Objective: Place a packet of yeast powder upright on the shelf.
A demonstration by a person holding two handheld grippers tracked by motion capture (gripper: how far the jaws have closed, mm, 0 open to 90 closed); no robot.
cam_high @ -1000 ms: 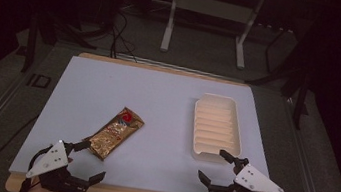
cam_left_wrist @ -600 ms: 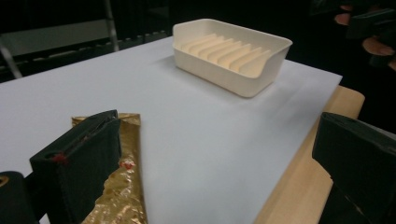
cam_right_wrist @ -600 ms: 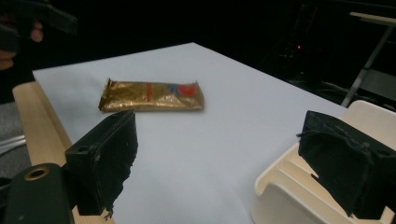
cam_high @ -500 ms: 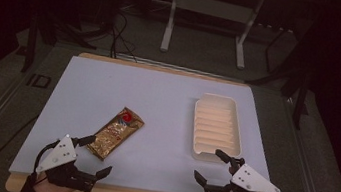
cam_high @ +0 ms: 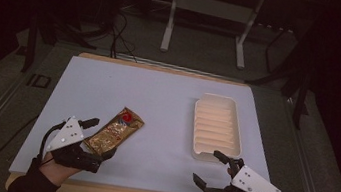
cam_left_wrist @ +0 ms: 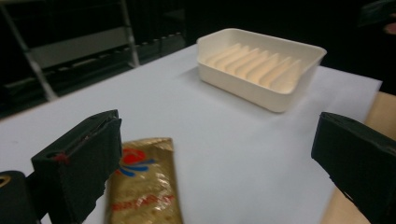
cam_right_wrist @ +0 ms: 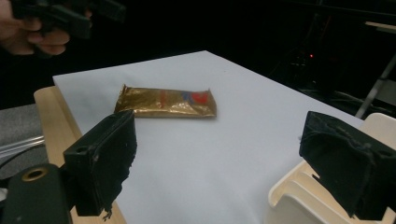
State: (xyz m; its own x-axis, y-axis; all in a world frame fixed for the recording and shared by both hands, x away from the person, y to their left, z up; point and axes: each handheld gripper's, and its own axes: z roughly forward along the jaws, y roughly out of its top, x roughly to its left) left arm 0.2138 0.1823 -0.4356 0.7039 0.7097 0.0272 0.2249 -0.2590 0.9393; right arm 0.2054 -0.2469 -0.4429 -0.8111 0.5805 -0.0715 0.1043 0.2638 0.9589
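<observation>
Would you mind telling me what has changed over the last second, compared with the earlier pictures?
The left gripper has moved forward to the near end of the gold snack packet, jaws open on either side, nothing gripped yet. The right gripper has barely shifted and remains open. The packet and the white ridged tray stayed put.

Dim, dark surroundings; lit white table [cam_high: 158,99]; gripper views slightly blurred.

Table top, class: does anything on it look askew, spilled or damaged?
Nothing looks spilled or damaged. The gold foil snack packet lies flat but diagonal to the table edges, while the empty cream ribbed plastic tray sits nearly square to them. Both grippers are open.
</observation>
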